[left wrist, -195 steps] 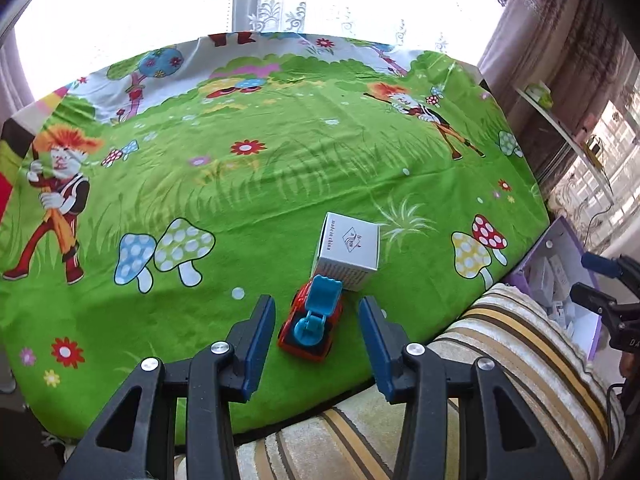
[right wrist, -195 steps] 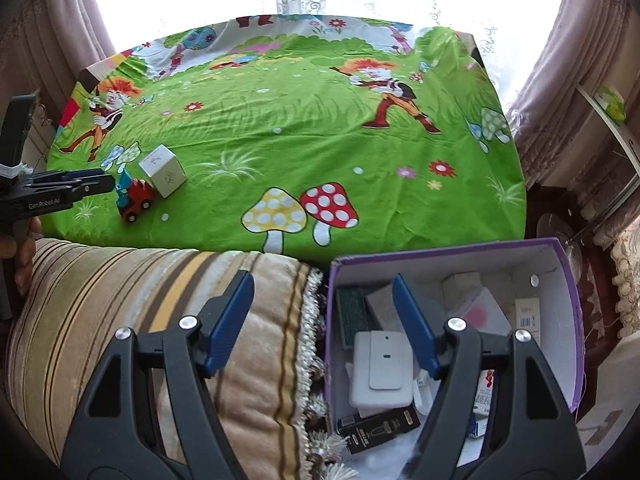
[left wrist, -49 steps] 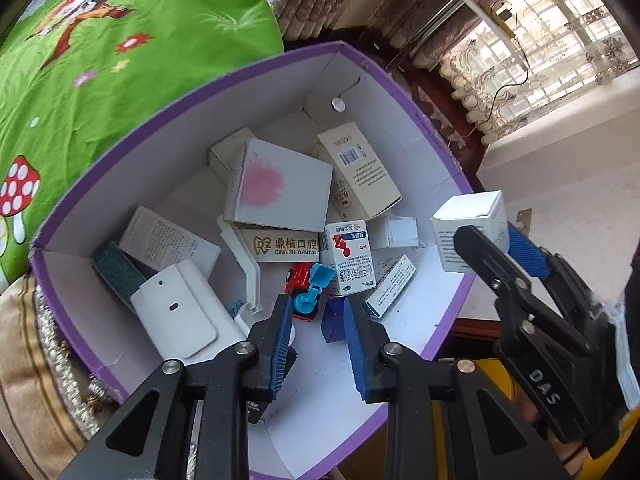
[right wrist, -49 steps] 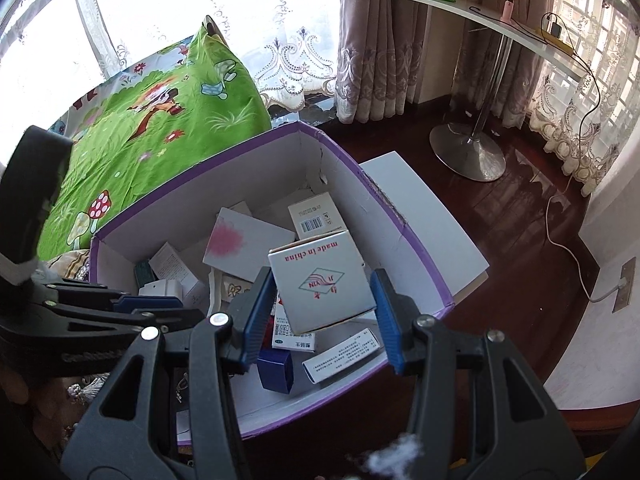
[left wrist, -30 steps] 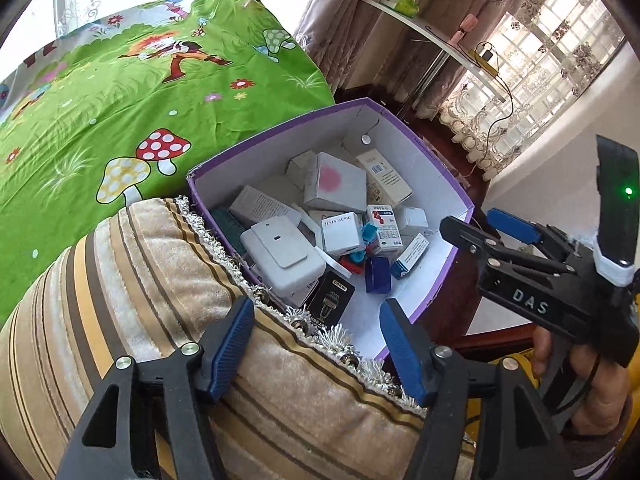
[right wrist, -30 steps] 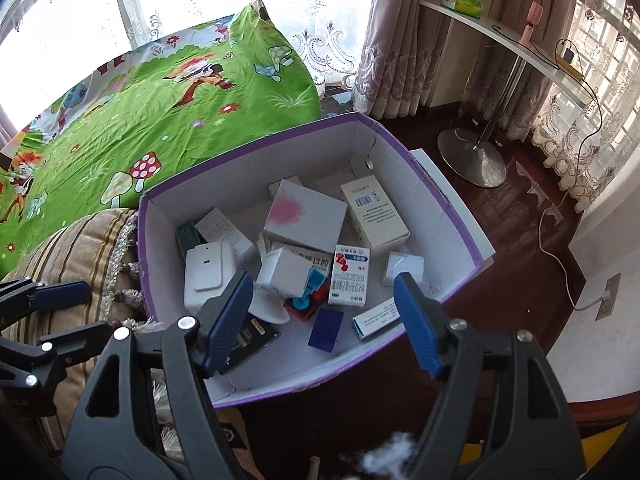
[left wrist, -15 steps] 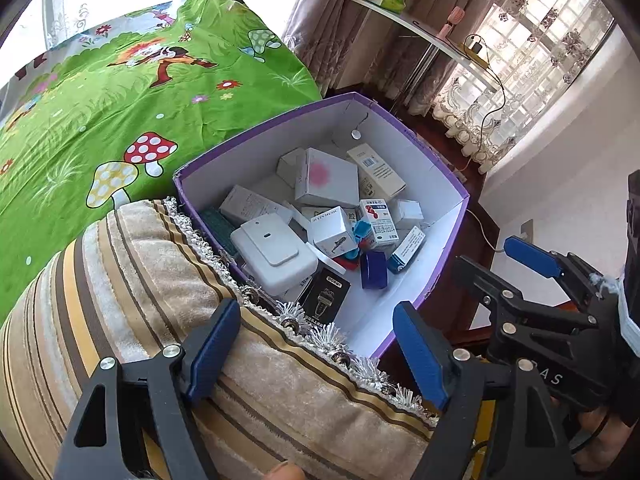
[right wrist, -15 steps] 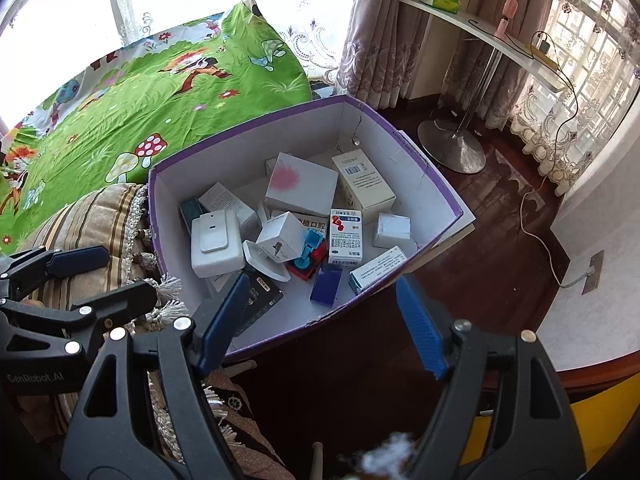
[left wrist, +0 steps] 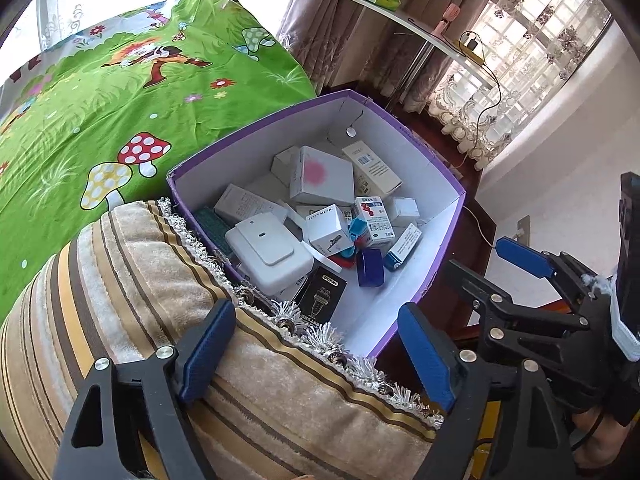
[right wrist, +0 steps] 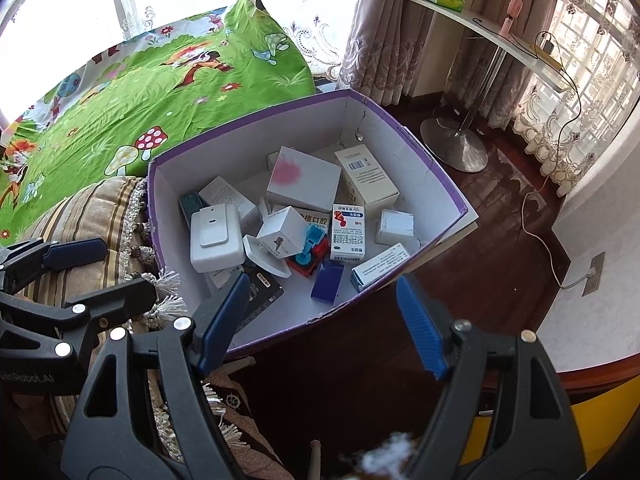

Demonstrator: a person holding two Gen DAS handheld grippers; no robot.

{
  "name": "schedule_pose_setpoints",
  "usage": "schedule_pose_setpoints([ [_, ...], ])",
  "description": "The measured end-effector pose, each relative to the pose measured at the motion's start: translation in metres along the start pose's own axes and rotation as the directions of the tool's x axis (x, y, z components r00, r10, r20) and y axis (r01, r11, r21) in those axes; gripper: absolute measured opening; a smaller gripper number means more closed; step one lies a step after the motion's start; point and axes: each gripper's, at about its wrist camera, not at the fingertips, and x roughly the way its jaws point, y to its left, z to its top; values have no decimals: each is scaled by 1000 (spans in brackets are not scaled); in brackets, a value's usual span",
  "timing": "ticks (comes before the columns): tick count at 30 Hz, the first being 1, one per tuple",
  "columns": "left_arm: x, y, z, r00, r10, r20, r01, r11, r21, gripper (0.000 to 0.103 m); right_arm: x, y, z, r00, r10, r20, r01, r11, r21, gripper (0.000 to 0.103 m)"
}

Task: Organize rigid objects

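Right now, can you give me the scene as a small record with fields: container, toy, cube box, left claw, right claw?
container: purple box, open, full of small cartons
toy: red and blue toy truck inside the box
cube box: white cube box inside, against the truck
left claw: open, empty, over striped cushion; jaws just widened
right claw: open, empty

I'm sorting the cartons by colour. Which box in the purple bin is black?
The black box with the white label, at the purple bin's near edge beside the right gripper's left finger. The others are white or blue.
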Motion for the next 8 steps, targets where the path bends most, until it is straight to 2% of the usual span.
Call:
schedule_pose_setpoints([
  [8,0,-2,-1,1000,-4,12,4,1000,16,86,0,0,0,1000,6,-2,-6,1000,-1,78],
])
